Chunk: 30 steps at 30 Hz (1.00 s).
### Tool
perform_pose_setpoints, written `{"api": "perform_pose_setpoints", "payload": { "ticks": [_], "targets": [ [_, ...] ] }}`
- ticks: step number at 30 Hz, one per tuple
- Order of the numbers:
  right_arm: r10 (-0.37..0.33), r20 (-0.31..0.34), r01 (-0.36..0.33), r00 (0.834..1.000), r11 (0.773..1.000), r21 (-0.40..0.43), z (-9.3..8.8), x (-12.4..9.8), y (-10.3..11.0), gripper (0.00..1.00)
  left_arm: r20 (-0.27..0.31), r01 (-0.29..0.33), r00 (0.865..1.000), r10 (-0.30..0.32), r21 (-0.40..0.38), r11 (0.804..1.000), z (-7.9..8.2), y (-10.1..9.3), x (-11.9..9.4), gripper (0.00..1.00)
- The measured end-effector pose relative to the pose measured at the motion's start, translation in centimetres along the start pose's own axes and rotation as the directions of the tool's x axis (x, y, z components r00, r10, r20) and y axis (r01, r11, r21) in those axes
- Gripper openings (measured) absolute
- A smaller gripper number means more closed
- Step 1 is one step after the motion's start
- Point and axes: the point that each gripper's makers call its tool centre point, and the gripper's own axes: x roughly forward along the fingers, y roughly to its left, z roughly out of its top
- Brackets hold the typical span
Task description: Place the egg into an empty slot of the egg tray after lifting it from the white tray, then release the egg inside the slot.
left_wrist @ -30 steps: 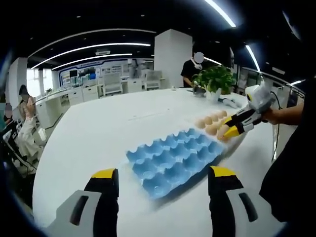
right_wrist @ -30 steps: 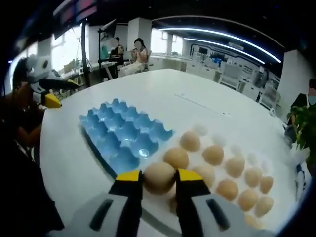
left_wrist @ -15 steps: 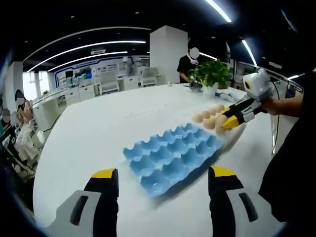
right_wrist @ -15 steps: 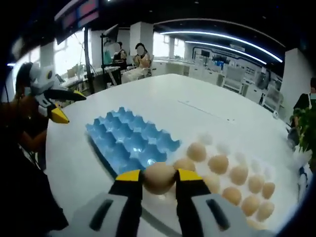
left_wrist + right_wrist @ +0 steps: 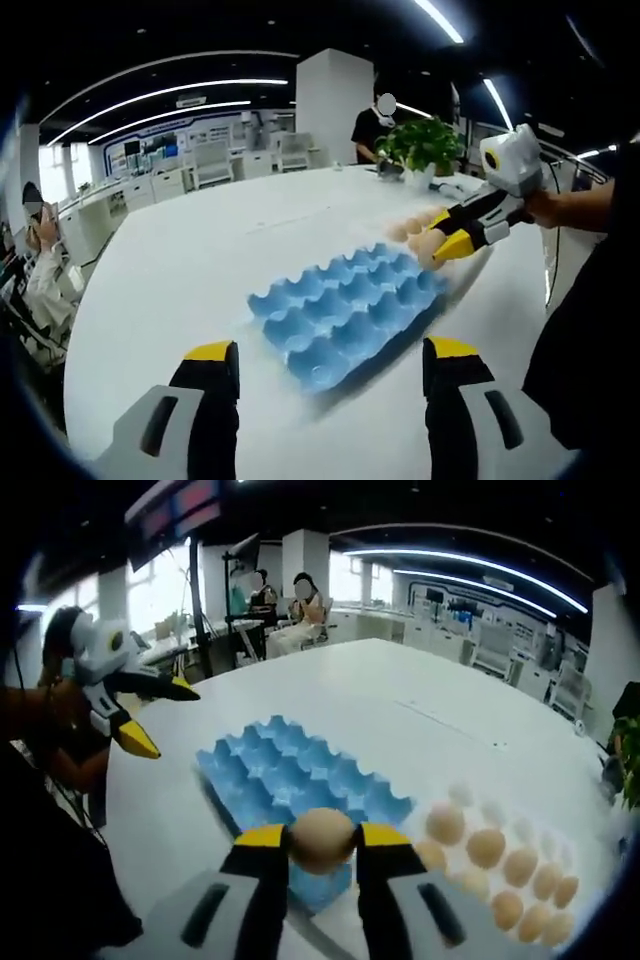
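The right tongs (image 5: 321, 842) pinch the smooth tan egg (image 5: 321, 839) above the near edge of the blue moulded-pulp egg tray (image 5: 295, 780), ready for an empty slot. The left tongs (image 5: 325, 365) hang spread, clear of the white bench (image 5: 200, 260).

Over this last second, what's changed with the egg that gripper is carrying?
The right gripper, shut on the egg, has carried it off the white tray and over the blue egg tray. The left gripper stays open, and the blue tray's slots stay empty.
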Motion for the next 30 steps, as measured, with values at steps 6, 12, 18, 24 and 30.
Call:
{"api": "perform_pose_setpoints", "payload": {
  "ticks": [6,12,18,24,30],
  "targets": [
    [0.043,0.007,-0.043,0.999,0.999,-0.015,1.2,1.8,2.1,0.25,-0.01,0.022,1.0,-0.022,0.017,1.0,-0.3,0.2,0.0,0.75],
    [0.096,0.015,-0.095,0.995,0.995,-0.039,2.7,3.7,4.4,0.25,-0.022,0.038,0.999,-0.037,0.037,0.999,-1.0,0.7,-0.1,0.75],
    [0.152,0.025,-0.15,0.988,0.986,-0.069,4.3,6.1,7.4,0.25,-0.031,0.048,0.998,-0.047,0.042,0.998,-1.5,1.3,-0.2,0.75],
    [0.207,0.022,-0.204,0.978,0.973,-0.109,5.3,8.4,10.1,0.25,-0.041,0.063,0.997,-0.06,0.07,0.996,-1.7,1.4,-0.1,0.75],
    [0.254,0.012,-0.25,0.967,0.958,-0.141,5.6,10.0,11.9,0.25,-0.032,0.072,0.997,-0.07,0.071,0.995,-1.7,1.4,-0.1,0.74]
  ]
}}
